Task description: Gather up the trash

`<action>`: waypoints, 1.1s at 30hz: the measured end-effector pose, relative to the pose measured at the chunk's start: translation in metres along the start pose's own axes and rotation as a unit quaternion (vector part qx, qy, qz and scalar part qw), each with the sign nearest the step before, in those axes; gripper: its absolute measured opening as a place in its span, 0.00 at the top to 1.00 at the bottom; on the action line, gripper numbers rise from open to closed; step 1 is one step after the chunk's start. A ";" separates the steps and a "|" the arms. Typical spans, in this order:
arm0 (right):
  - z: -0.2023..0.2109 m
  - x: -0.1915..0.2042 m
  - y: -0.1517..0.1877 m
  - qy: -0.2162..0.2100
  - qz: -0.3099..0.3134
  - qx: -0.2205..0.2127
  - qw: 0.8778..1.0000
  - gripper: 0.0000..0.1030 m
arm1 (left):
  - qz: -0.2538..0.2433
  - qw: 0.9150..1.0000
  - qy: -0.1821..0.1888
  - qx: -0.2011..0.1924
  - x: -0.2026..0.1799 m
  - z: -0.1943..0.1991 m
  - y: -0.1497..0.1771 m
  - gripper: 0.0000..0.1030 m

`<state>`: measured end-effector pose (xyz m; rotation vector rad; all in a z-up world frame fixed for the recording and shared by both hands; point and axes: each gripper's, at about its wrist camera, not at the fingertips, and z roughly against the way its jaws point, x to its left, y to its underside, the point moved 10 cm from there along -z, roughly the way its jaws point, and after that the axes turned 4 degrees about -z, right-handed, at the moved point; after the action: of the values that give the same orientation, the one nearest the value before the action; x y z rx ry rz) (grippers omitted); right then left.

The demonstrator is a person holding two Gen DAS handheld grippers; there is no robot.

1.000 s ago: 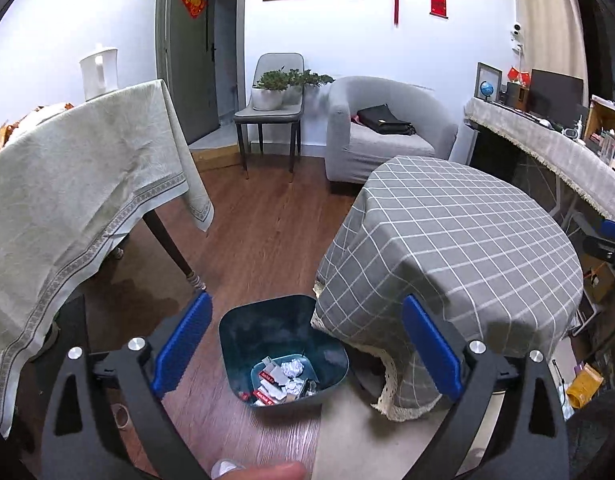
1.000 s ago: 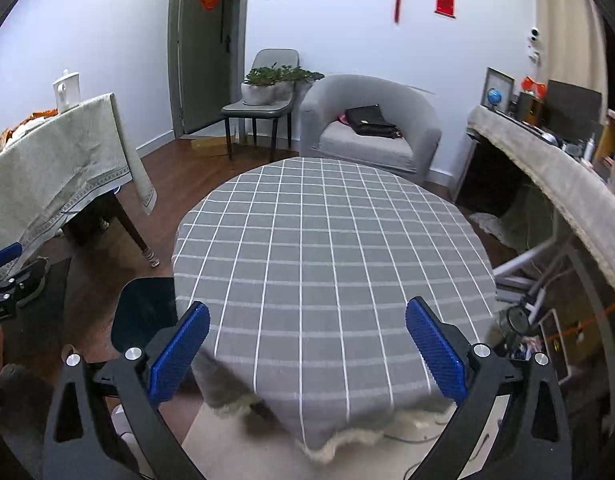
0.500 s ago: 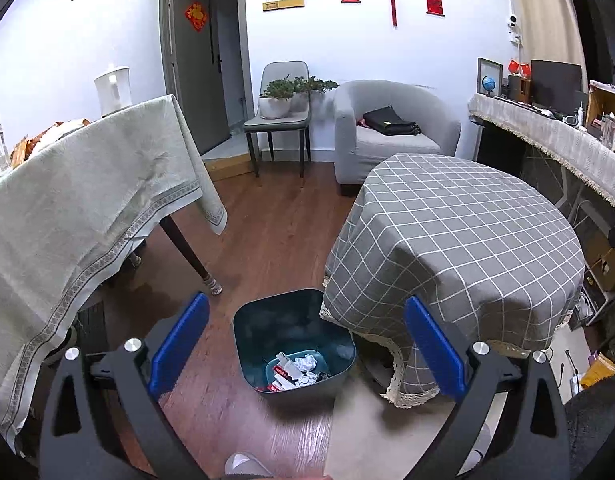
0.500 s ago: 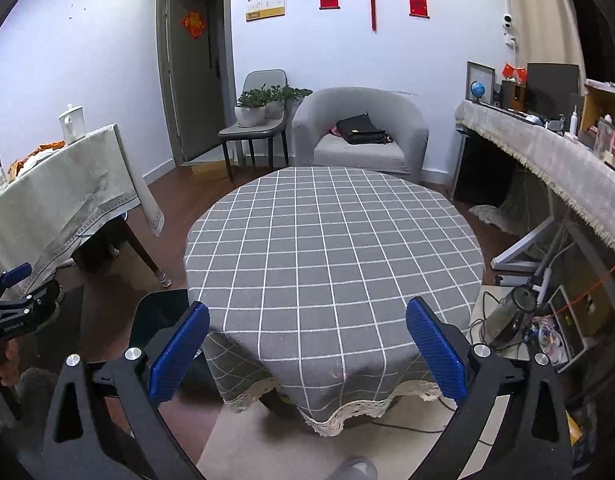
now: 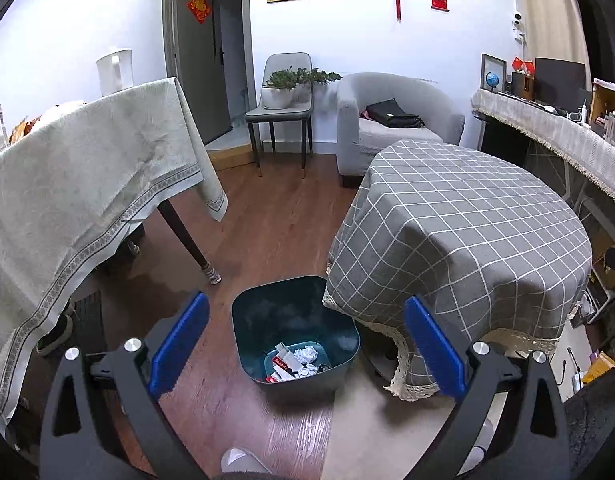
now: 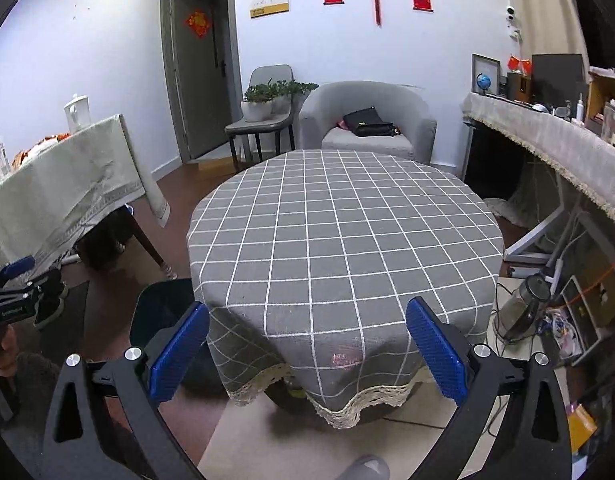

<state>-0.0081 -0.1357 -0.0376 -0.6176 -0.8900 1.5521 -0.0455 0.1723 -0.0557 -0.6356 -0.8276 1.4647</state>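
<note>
Pulling up and back over the last second, both grippers now hang higher, left gripper [image 5: 305, 344] and right gripper [image 6: 307, 346] with fingers wide and empty. Trash [image 5: 297, 362] lies in the bin [image 5: 267, 312] beside the bare worktop [image 6: 343, 236]; collection looks finished.
</note>
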 end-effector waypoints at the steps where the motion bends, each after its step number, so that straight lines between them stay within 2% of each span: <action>1: 0.000 0.001 0.000 0.002 0.003 -0.001 1.000 0.03 | 0.001 1.000 0.000 0.001 0.000 0.000 0.000 0.03; 33: -0.001 -0.004 0.003 0.011 -0.006 -0.003 1.000 0.03 | -0.003 1.000 -0.002 0.003 -0.003 -0.002 0.003 0.03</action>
<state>-0.0086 -0.1391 -0.0411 -0.6314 -0.8802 1.5309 -0.0453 0.1700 -0.0593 -0.6262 -0.8276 1.4625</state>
